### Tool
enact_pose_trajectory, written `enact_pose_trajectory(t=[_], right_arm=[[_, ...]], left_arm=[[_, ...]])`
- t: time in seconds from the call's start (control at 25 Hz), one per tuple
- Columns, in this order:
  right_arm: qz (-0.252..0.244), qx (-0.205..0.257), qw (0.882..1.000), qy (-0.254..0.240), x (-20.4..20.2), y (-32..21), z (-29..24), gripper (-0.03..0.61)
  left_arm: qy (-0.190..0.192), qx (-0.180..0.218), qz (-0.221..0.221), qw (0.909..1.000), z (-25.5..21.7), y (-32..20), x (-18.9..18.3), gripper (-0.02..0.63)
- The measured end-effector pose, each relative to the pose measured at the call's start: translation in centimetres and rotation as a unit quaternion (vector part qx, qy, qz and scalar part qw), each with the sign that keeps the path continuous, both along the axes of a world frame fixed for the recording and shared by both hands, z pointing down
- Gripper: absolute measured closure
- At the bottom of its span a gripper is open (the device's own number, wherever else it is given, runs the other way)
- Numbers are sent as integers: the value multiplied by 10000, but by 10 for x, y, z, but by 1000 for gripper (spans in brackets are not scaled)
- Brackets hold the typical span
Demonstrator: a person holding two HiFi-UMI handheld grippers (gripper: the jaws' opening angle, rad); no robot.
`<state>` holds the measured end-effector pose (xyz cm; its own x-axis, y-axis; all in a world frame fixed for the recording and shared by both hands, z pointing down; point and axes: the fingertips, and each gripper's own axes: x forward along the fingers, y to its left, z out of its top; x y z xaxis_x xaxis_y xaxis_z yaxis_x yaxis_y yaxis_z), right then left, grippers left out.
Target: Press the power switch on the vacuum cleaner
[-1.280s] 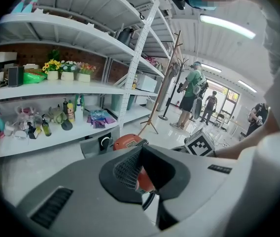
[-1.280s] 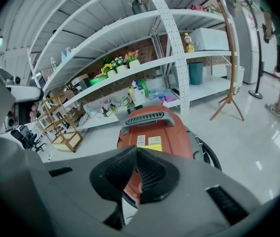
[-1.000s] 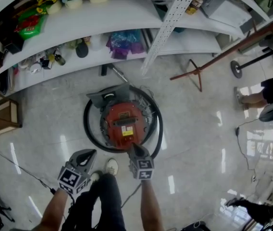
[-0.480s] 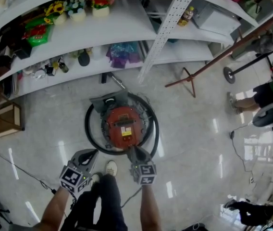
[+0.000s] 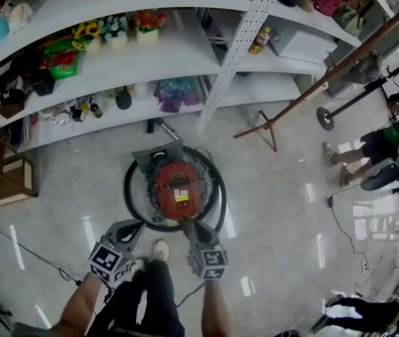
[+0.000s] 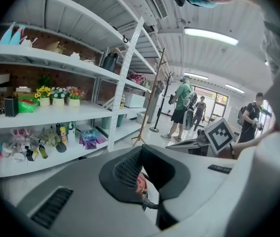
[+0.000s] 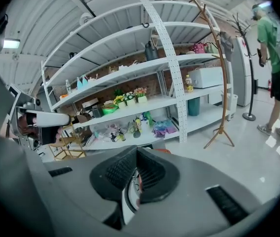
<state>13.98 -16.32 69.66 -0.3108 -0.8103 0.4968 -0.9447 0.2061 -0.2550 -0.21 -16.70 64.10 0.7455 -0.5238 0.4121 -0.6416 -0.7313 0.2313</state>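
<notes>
Claws: both are pressed together at the tips, and neither one pinches anything.
Right claw (image 5: 187, 224): it is at the bottom middle of the head view. Its pointy tip is over the near edge of the vacuum cleaner (image 5: 178, 187). I cannot tell if it touches.
Left claw (image 5: 136, 225): it is just to the left of the right one, near the black hose (image 5: 131, 188).
Vacuum cleaner: it is round and red on top. It stands on the shiny floor (image 5: 277, 188) in the middle of the head view, with the hose in a ring around it.
Switch: I cannot pick it out from up here. A yellow sticker (image 5: 180, 196) shows on the red top, but that may not be the button.
Shelves (image 5: 150, 55): white ones run across the top of the frame, full of flowers and small bottles.
Step now, I think: getting the right claw over the switch.
How to do it well: hold the tips together so they make one firm point. Find the button first, go straight down on it, push gently, then let go. Hold the left claw away from the hose.
</notes>
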Motion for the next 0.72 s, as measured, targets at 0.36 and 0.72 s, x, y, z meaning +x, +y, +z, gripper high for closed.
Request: enact_pose_trajectory(t=[0.36,0.72], right_arm=[[71,346,9993,156,2,33,-76,566],[111,692,9972,271,-11,58,-159,566]], left_arm=[[-13,320,122,9994,-53,15,-1,606],[60,613,136,9980,-123,27,-12,606]])
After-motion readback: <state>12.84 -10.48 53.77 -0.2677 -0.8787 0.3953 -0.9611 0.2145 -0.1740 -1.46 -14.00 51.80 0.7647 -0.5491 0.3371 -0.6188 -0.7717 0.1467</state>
